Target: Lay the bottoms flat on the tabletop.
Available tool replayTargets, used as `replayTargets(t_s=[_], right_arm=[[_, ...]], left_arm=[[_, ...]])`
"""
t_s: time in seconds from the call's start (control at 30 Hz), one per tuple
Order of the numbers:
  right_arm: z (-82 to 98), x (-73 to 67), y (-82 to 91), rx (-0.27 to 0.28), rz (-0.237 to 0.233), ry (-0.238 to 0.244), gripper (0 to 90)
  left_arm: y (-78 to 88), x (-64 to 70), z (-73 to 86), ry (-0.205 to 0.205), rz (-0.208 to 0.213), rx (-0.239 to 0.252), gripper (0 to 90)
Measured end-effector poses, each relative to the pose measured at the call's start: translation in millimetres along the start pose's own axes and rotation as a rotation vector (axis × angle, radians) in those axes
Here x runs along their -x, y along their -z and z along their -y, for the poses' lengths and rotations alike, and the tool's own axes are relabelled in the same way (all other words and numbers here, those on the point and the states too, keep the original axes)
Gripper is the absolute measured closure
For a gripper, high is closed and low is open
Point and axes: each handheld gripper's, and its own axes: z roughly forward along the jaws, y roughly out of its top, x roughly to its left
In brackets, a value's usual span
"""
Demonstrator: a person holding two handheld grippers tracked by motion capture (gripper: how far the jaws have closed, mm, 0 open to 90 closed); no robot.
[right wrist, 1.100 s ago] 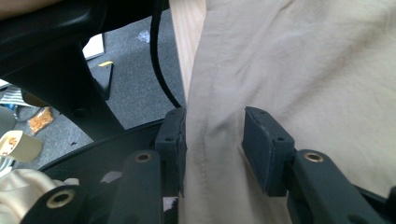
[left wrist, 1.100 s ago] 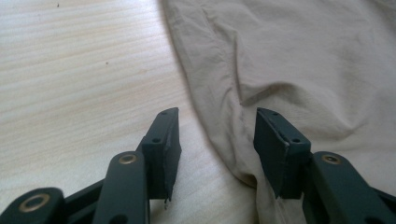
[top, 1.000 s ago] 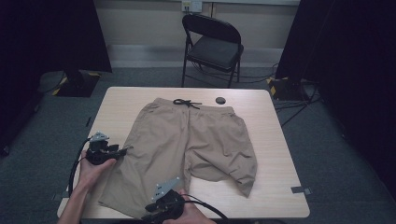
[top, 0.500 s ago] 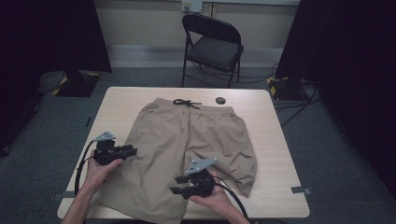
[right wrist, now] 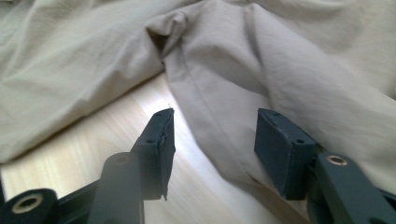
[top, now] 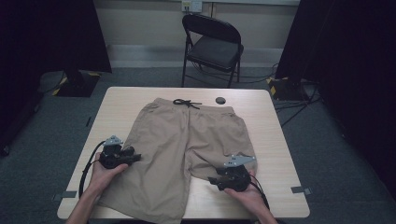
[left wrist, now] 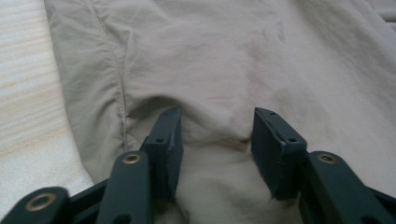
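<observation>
Counts: one pair of shorts (top: 187,144); two hand-held grippers; one drawstring bow (top: 187,103); one small black disc (top: 220,100); one folding chair (top: 212,46) on the floor beyond the far edge of the tabletop (top: 275,140)

Shorts, place: spread flat over the middle of the tabletop; waistband near the far edge; the longer leg reaches the near edge towards the near-left corner; the other leg lies bunched and shorter towards the near-right corner

Shorts, direction: long axis runs from the far edge to the near edge; waistband points away from the person, both leg openings towards the person

Left hand-held gripper (top: 135,157): at the left side seam of the shorts, near the left edge of the tabletop; jaws have just been opening and stand apart; in the left gripper view (left wrist: 217,140) a ridge of cloth rises between them; whether the pads press on it I cannot tell

Right hand-held gripper (top: 212,179): just beside the hem of the bunched leg, near the near edge; jaws have just been opening and stand apart; in the right gripper view (right wrist: 212,144) they straddle the hem edge and bare tabletop without gripping

Disc: on the tabletop by the far edge, just beside the waistband
</observation>
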Motion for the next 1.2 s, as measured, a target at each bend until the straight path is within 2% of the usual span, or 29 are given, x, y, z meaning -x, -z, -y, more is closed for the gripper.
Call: replayTargets(t_s=[0.07,0.1,0.2,0.3,0.47,0.5,0.53,0.57,0.63,0.67,0.77,0.9,1.13,1.2], right_arm=[[0.7,2.9,-0.1,-0.004,0.020,0.010,46.6],[0.4,4.2,0.9,-0.007,0.028,0.022,46.5],[1.6,9.1,1.4,-0.002,0.045,0.014,46.5],[4.5,10.8,-1.3,-0.028,0.082,0.038,46.6],[6.9,13.3,-3.1,-0.035,0.102,0.047,47.2],[7.3,12.9,-3.4,-0.050,0.110,0.041,49.0],[7.6,12.5,-4.3,-0.041,0.112,0.059,52.6],[7.2,11.4,-4.4,-0.043,0.109,0.062,60.9],[6.8,9.3,-5.0,-0.044,0.106,0.073,70.6],[6.3,8.5,-5.7,-0.045,0.093,0.077,77.7],[5.3,6.4,-7.0,-0.053,0.063,0.073,88.1],[1.5,0.0,-5.5,-0.048,0.007,0.065,89.3],[-33.7,-6.3,20.8,0.137,-0.125,0.014,89.5],[-47.5,-5.1,24.1,0.177,-0.137,0.016,89.5]], left_arm=[[-0.8,1.5,-0.2,-0.008,0.003,-0.001,48.1],[-0.7,0.6,-0.2,0.001,0.011,0.001,46.2],[-0.1,-4.5,1.3,0.020,0.042,0.015,46.6],[0.4,-6.8,2.0,0.028,0.056,0.020,47.4],[0.0,-5.2,1.8,0.007,0.042,0.018,48.2],[-0.4,-4.8,1.6,0.001,0.042,0.017,48.2],[-0.7,-4.1,1.5,-0.004,0.036,0.017,48.2],[-0.9,-3.8,1.4,-0.004,0.036,0.018,48.2],[-1.2,-3.6,1.4,-0.009,0.034,0.019,48.2],[-1.3,-3.6,1.4,-0.010,0.034,0.019,48.2],[-1.3,-2.7,1.1,-0.022,0.025,0.015,48.2],[-1.3,-1.7,1.1,-0.022,0.021,0.013,48.1],[-2.0,-1.6,0.7,-0.031,0.013,0.014,48.1],[-2.1,-1.6,0.7,-0.032,0.013,0.014,48.1]])
